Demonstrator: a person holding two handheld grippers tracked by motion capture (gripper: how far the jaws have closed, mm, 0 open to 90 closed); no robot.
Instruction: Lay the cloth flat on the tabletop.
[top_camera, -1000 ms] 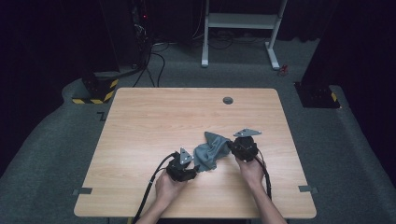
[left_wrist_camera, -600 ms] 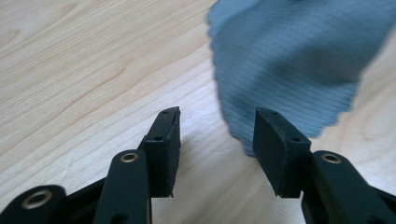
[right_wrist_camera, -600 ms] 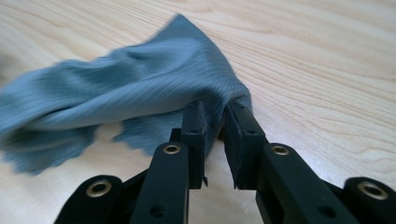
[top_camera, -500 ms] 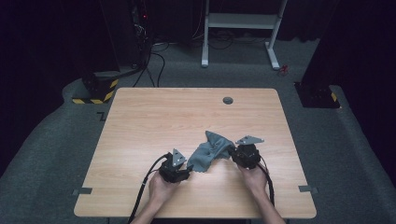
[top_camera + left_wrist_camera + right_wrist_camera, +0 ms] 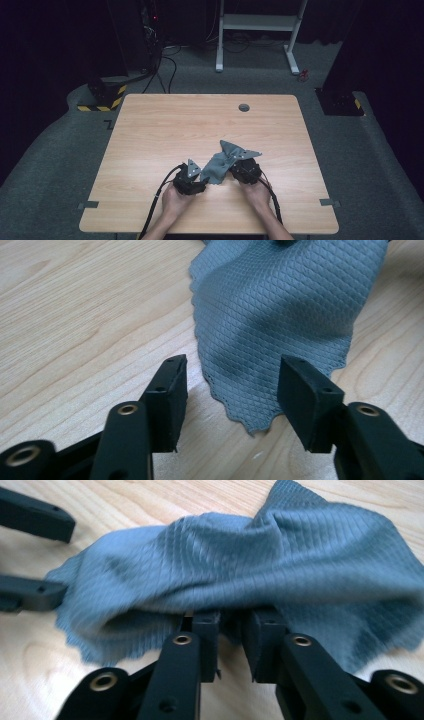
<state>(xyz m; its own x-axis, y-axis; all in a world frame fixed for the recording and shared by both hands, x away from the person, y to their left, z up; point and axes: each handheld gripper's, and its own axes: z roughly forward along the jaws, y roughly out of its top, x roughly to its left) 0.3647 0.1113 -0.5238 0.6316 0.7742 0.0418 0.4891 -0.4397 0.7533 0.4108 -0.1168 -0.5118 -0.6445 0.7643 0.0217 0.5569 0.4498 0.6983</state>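
Cloth [image 5: 220, 162] lies crumpled on surface [image 5: 165, 125] btwn both grippers; left gripper [image 5: 231, 390] jaws wide, just opening around its corner; right gripper [image 5: 230, 630] jaws narrow, just opening, cloth edge btwn them.

Dark room, grey carpet [image 5: 60, 165], white desk frame [image 5: 260, 30] behind.

cloth [image 5: 218, 166] on table [image 5: 165, 130], between left hand-held gripper [image 5: 197, 181] and right hand-held gripper [image 5: 234, 170]

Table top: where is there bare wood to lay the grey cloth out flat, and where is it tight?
The far half of the table is bare, from the cloth back to the round grommet hole. The left and right margins beside the hands are bare too. It is crowded at the near middle: left hand-held gripper, right hand-held gripper, cloth and cables.
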